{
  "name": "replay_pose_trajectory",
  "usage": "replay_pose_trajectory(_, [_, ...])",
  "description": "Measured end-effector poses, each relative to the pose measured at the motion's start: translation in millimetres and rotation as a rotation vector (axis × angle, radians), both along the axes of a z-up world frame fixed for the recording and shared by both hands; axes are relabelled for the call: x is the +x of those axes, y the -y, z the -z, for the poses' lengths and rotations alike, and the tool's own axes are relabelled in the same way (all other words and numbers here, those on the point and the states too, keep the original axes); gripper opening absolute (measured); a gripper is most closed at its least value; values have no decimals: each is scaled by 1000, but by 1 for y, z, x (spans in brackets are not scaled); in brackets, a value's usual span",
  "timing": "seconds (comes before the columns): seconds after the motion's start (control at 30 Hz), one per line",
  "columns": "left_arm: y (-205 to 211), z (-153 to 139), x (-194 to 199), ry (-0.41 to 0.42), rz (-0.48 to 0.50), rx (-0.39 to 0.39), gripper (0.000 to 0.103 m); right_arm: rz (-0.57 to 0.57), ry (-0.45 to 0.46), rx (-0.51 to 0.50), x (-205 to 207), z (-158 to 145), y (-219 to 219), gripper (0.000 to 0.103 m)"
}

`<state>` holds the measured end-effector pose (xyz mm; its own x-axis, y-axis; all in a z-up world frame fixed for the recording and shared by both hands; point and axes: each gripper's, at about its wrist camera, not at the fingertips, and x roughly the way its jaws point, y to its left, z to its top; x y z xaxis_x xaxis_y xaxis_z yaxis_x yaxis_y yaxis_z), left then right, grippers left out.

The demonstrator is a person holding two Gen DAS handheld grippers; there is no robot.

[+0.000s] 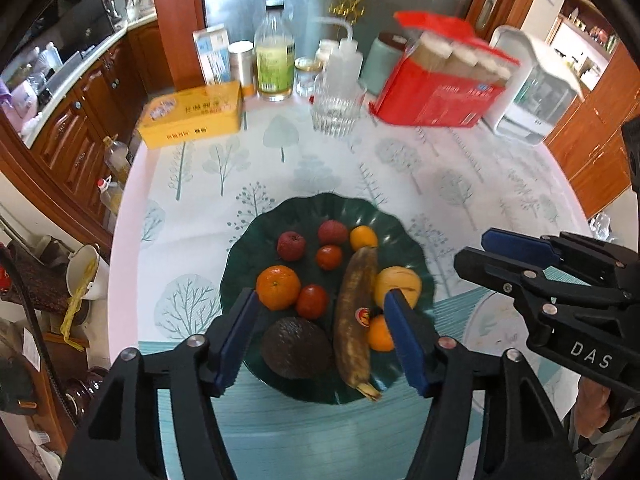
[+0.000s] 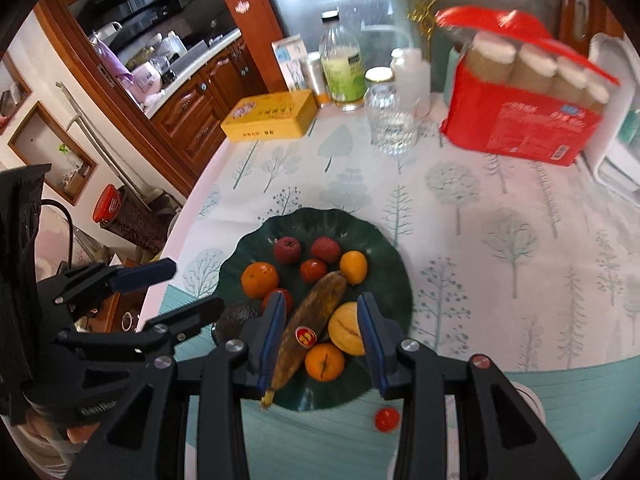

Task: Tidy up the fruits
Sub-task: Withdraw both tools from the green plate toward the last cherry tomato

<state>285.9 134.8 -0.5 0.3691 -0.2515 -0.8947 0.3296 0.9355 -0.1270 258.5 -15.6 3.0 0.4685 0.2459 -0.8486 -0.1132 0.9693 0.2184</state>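
1. I see the dark green leaf-shaped plate (image 1: 416,252) sitting on the worktop (image 1: 460,184), near its close edge, on a tree-print cloth.
2. My left gripper (image 1: 320,330) hangs above the near side of the plate with its jaws apart; nothing is between the blue pads, and the fruit shows through the gap.
3. My right gripper (image 2: 322,330) is above the same plate with a narrower gap. The pads press on nothing; the fruit seen between them lies on the plate below.
4. On the plate a browned banana (image 1: 356,316) with a red sticker runs from near to far through the middle.
5. Left of the banana lie a dark avocado (image 1: 296,346) at the near side, a red tomato (image 1: 312,300) and a large orange (image 1: 278,286) beyond it.
6. At the far side are two red lychees (image 1: 290,245), a smaller tomato (image 1: 329,257) and a small yellow-orange citrus (image 1: 363,238).
7. Right of the banana sit a pale yellow fruit (image 2: 348,330) with a crack, and a small orange (image 2: 324,361) nearer to me.
8. One cherry tomato (image 2: 387,419) lies off the plate, on the worktop just near its close rim.
9. Far across the worktop stand a yellow tin (image 1: 192,116), a clear glass (image 1: 336,106), a bottle (image 1: 275,56) of pale liquid and a red carton (image 1: 436,96) of capped bottles.
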Motion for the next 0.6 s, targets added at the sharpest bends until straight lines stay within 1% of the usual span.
replay_pose_trajectory(0.07, [1,-10,-9,13,-8,-14,68,4,23,2,-13,-12,6,37])
replay_pose_trajectory(0.13, [2,-23,-20,37,-19,-26,74,6,35,3,-23,-19,11,37])
replay_pose_trajectory(0.33, [16,-49,-52,91,-39,-45,79,-1,69,-7,-54,-32,30,37])
replay_pose_trajectory(0.5, [32,-54,-73,136,-63,-35,82,-9,71,-15,-72,-29,46,37])
replay_pose_trajectory(0.53, [35,-54,-78,149,-67,-37,85,-11,70,-18,-75,-27,50,37])
replay_pose_trajectory(0.6, [40,-52,-86,173,-87,-32,88,-17,65,-27,-80,-22,57,37])
